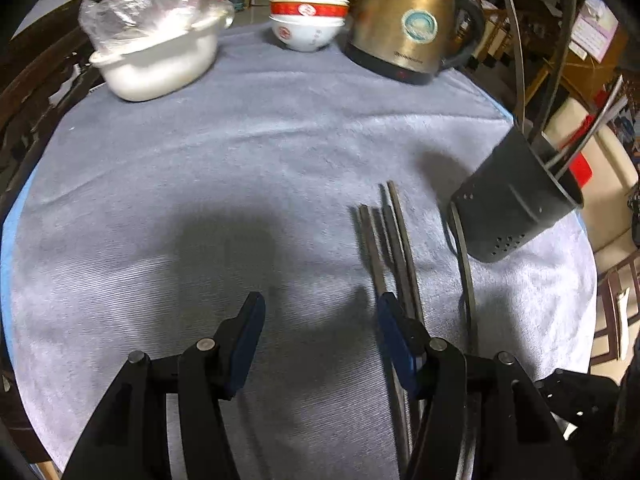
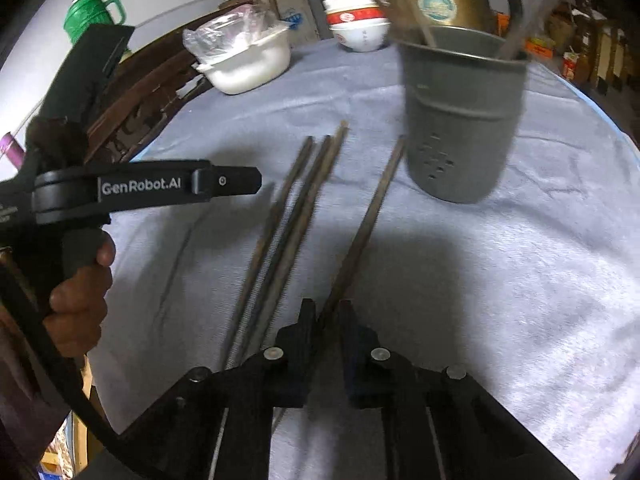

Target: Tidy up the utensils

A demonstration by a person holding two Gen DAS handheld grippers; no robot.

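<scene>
Several dark chopsticks [image 1: 394,236] lie side by side on the grey-blue cloth [image 1: 248,152]. They also show in the right wrist view [image 2: 296,196]. My right gripper [image 2: 326,314] is shut on one chopstick [image 2: 372,216], which points toward the dark grey utensil holder [image 2: 464,120]. The holder [image 1: 516,208] stands at the right with a few utensils in it. My left gripper [image 1: 322,308] is open and empty, low over the cloth just left of the lying chopsticks. Its body also shows in the right wrist view [image 2: 144,188].
At the far edge stand a white container with a plastic bag [image 1: 160,56], stacked white and red bowls [image 1: 308,16] and a brass kettle [image 1: 408,24]. A dark wooden chair [image 2: 136,96] is at the left. The table edge curves close on the right.
</scene>
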